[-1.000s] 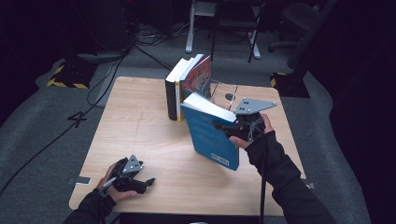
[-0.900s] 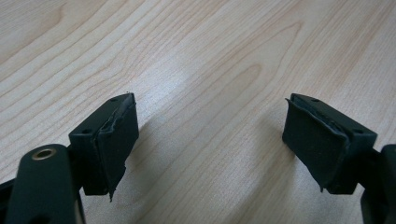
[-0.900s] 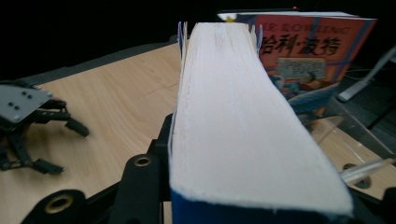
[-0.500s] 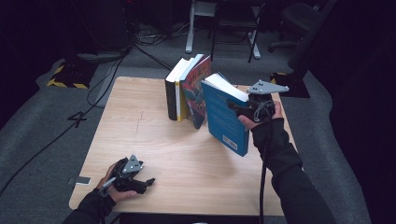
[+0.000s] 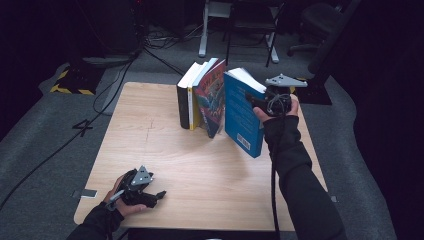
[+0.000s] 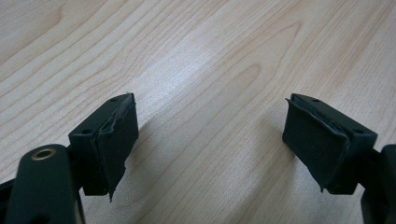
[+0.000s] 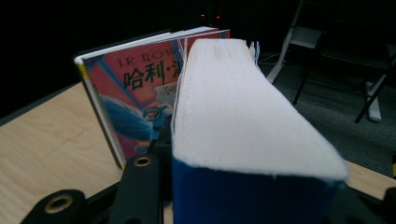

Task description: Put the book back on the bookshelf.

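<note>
The blue book [image 5: 243, 116] stands nearly upright on the tabletop [image 5: 210, 170], at the right end of a short row of books, tilted slightly so that its top leans toward the red book [image 5: 210, 102] next to it. Its lower corner appears to rest on the wood; whether the two covers touch higher up cannot be told. The right tool [image 5: 267, 102] clamps the blue book near its top edge on the page side, jaws closed on the block of pages, with the right hand [image 5: 280, 111] behind it. In the right gripper view the white page edge [image 7: 233, 116] runs away from the camera above the blue cover, and the red book's cover with its printed characters [image 7: 140, 93] stands just to the left of it.

Beyond the red book stand a yellow book [image 5: 192, 100] and a black book [image 5: 183, 102], all upright and pressed together near the far middle of the tabletop.

The left tool [image 5: 157, 196] rests low at the near left corner of the tabletop, well apart from the books, held by the left hand [image 5: 122, 200]. Its jaws stand wide apart with bare wood [image 6: 210, 93] between them, gripping nothing.
</note>
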Demonstrator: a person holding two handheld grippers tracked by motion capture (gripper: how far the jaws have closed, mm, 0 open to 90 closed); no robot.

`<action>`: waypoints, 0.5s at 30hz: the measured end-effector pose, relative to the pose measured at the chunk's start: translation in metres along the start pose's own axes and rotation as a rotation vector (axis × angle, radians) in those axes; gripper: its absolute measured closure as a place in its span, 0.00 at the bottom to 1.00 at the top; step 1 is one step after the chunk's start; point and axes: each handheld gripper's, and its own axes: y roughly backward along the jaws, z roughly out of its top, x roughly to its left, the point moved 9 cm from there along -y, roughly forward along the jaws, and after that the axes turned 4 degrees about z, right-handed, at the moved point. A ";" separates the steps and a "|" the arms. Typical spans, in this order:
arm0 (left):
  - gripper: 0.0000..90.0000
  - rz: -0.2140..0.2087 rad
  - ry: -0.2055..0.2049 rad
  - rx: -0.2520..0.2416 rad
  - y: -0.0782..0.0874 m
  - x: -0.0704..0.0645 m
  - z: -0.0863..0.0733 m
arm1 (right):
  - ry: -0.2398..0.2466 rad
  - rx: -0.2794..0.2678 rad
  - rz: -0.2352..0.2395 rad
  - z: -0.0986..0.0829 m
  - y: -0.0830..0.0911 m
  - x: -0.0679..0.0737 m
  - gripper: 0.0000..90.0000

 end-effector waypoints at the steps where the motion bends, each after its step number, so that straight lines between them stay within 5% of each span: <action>1: 0.20 0.000 0.000 0.000 0.000 0.000 0.000 | -0.006 -0.001 -0.012 0.001 -0.003 0.000 0.68; 15: 0.20 -0.008 -0.011 -0.001 -0.001 -0.003 0.001 | -0.050 -0.054 -0.156 0.022 -0.033 -0.013 0.68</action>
